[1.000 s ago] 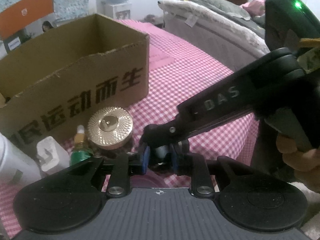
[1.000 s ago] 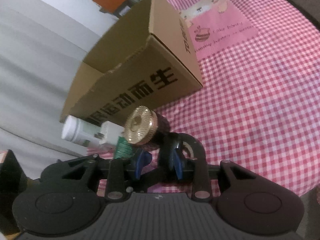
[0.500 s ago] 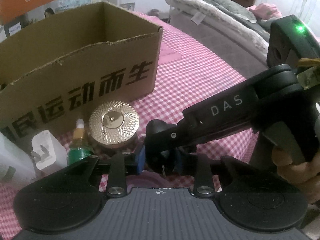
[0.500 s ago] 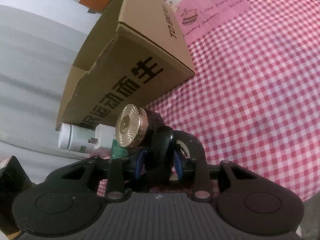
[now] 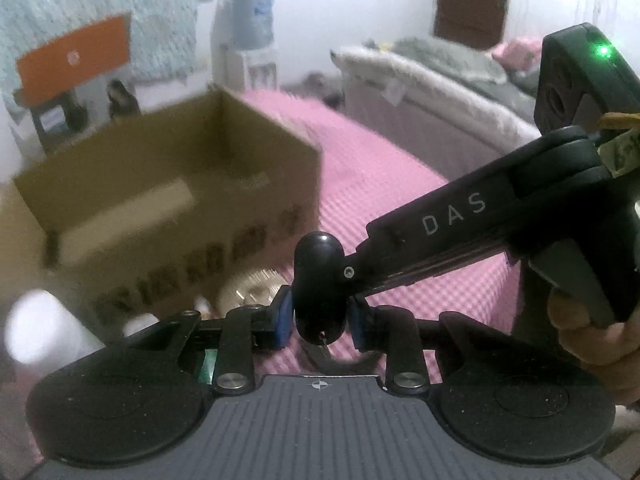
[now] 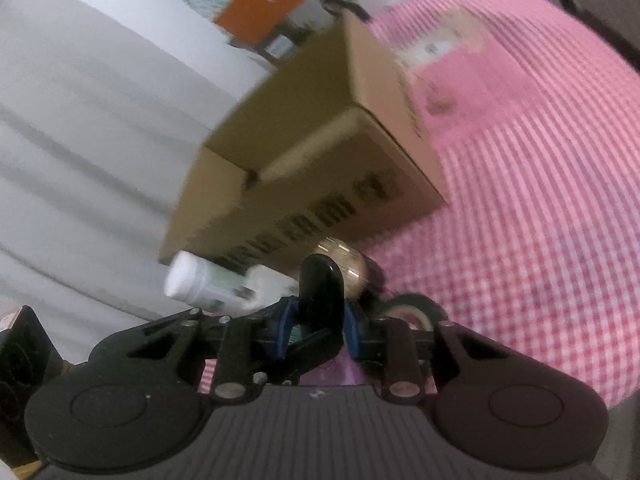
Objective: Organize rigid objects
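Observation:
A black, glossy, rounded object (image 5: pixel 320 276) stands upright between the blue pads of my left gripper (image 5: pixel 320 320), which is shut on it. My right gripper reaches in from the right, and its black finger (image 5: pixel 440 220) ends at the same object. In the right wrist view the black object (image 6: pixel 320 284) rises between the pads of my right gripper (image 6: pixel 320 328). Those jaws are closing and the pads press on its sides. The object is held above the pink checked cloth (image 5: pixel 380 184). A small piece hangs under it.
An open cardboard box (image 5: pixel 168 200) stands just beyond, showing its printed side (image 6: pixel 320 208). In front of it sit a gold-lidded jar (image 6: pixel 348 268), a white bottle (image 6: pixel 196 284), a white plug (image 6: pixel 268 280) and a black ring (image 6: pixel 412 312). A bed lies behind on the right.
Both grippers have risen together with the black object between them. The right pads have drawn closer around it. The box's inside now shows, and both views are blurred by motion.

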### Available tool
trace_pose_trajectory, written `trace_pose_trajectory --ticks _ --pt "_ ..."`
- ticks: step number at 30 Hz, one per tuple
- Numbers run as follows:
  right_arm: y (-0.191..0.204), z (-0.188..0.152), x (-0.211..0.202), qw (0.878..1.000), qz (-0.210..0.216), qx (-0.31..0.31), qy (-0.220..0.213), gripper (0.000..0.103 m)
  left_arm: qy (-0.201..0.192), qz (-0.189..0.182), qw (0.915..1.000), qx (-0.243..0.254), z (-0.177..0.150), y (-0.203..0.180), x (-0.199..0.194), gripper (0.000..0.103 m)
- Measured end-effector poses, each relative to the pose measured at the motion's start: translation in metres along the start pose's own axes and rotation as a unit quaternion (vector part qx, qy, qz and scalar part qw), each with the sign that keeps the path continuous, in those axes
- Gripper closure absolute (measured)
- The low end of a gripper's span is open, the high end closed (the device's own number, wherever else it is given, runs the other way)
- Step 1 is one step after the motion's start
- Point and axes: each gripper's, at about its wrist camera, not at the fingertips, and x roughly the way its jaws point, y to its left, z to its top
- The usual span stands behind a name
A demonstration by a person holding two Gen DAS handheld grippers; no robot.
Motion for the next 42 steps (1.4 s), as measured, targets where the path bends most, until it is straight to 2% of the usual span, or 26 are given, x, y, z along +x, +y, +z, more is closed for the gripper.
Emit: trace_pose_trajectory --ticks 7,11,14,18,25,28,32,35,39,42 --pt "0.065 0.043 0.0 0.995 0.038 -0.087 -0.012 0.073 -0.054 0.052 0.9971 -0.014 0.039 0.034 -0.04 0.075" --pt "0.098 0.081 0.021 0.99 0.072 -0.121 0.003 0.073 -0.062 0.075 0.9946 -0.034 0.063 0.065 -0.045 0.075" --pt "0.114 0.111 0.05 0.988 0.087 -0.128 0.027 0.074 -0.045 0.085 0.9937 -0.057 0.079 0.095 -0.035 0.075" --pt "0.125 0.146 0.102 0.987 0.081 -0.124 0.068 0.073 -0.002 0.084 0.9924 -0.089 0.092 0.139 -0.008 0.075" --pt "0.114 0.192 0.198 0.984 0.061 -0.07 0.155 0.073 0.075 0.082 0.9826 -0.149 0.096 0.209 0.05 0.075" --pt "0.105 0.204 0.24 0.98 0.048 -0.046 0.186 0.073 0.102 0.097 0.9769 -0.16 0.091 0.227 0.071 0.075" --pt "0.099 0.205 0.278 0.976 0.037 -0.036 0.211 0.072 0.122 0.13 0.9719 -0.154 0.085 0.235 0.086 0.074" --pt "0.1 0.202 0.291 0.975 0.028 -0.04 0.217 0.071 0.128 0.148 0.9703 -0.142 0.083 0.236 0.089 0.073" --pt "0.1 0.204 0.3 0.976 0.016 -0.044 0.211 0.068 0.121 0.143 0.9712 -0.147 0.084 0.232 0.08 0.072" --pt "0.101 0.206 0.291 0.978 0.012 -0.053 0.199 0.066 0.102 0.138 0.9742 -0.147 0.088 0.227 0.064 0.069"
